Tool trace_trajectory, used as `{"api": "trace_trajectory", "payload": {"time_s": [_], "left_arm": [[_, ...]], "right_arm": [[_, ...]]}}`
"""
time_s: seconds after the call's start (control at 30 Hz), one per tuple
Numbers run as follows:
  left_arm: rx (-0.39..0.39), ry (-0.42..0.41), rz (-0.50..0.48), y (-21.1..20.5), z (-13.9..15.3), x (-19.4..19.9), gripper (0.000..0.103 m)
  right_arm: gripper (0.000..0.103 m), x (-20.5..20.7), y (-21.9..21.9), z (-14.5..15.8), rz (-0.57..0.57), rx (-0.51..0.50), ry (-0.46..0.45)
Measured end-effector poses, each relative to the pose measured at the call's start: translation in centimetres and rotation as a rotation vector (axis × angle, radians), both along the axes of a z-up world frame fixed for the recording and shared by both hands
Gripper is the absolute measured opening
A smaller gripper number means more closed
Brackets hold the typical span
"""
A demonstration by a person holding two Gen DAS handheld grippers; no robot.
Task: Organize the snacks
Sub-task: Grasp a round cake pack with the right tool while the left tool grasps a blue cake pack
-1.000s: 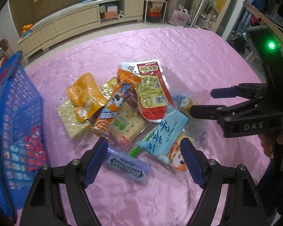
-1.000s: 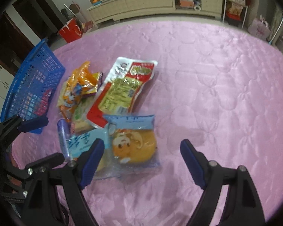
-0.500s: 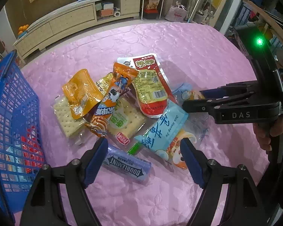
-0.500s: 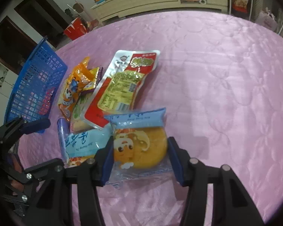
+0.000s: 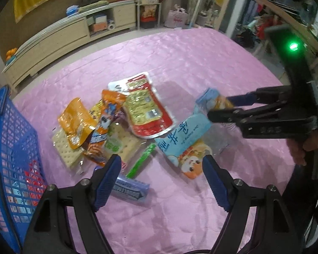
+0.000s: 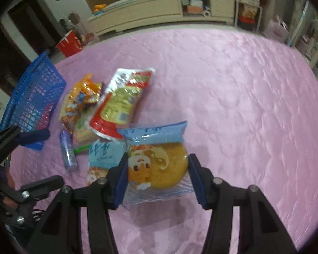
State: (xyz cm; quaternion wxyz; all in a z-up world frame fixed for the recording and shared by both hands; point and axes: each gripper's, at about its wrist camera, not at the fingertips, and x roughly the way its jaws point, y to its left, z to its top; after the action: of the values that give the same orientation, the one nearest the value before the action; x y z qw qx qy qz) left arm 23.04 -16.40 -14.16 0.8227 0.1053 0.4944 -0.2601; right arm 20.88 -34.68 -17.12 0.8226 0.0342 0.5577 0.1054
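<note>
My right gripper is shut on a clear cake packet with a blue top strip, held a little above the pink cloth; the packet also shows at the right gripper in the left wrist view. My left gripper stands open over the cloth with nothing between its fingers. Just ahead lies the snack pile: a red-and-yellow pouch, a light-blue packet, an orange packet, crackers, a green stick and a gum pack by the left finger.
A blue mesh basket holding a few packets stands at the left edge of the pink cloth. A person's hand grips the right tool. Beyond the table are a long low cabinet and a red bucket.
The right gripper's jaws closed on the cake packet and raised it off the cloth, away from the pile. The left gripper drew back slightly and stayed open.
</note>
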Motion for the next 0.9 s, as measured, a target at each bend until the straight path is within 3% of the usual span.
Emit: {"api": "trace_trajectory", "payload": {"time_s": [0.13, 0.4, 0.77, 0.9], "left_arm": [[0.006, -0.012, -0.049, -1.1, 0.4, -0.9, 0.077], [0.08, -0.033, -0.189, -4.1, -0.6, -0.6, 0.077], [0.147, 0.023, -0.37, -7.2, -3.7, 1.9, 0.08], [0.124, 0.079, -0.402, -8.0, -4.3, 3.2, 0.08]], "right_arm": [[0.058, -1.0, -0.3, -0.6, -0.048, -0.067, 0.0], [0.058, -2.4, -3.0, -1.5, -0.106, -0.045, 0.028], [0.058, -3.2, -2.7, -0.3, -0.049, -0.005, -0.004], [0.058, -3.1, -2.9, -0.7, -0.043, -0.004, -0.001]]}}
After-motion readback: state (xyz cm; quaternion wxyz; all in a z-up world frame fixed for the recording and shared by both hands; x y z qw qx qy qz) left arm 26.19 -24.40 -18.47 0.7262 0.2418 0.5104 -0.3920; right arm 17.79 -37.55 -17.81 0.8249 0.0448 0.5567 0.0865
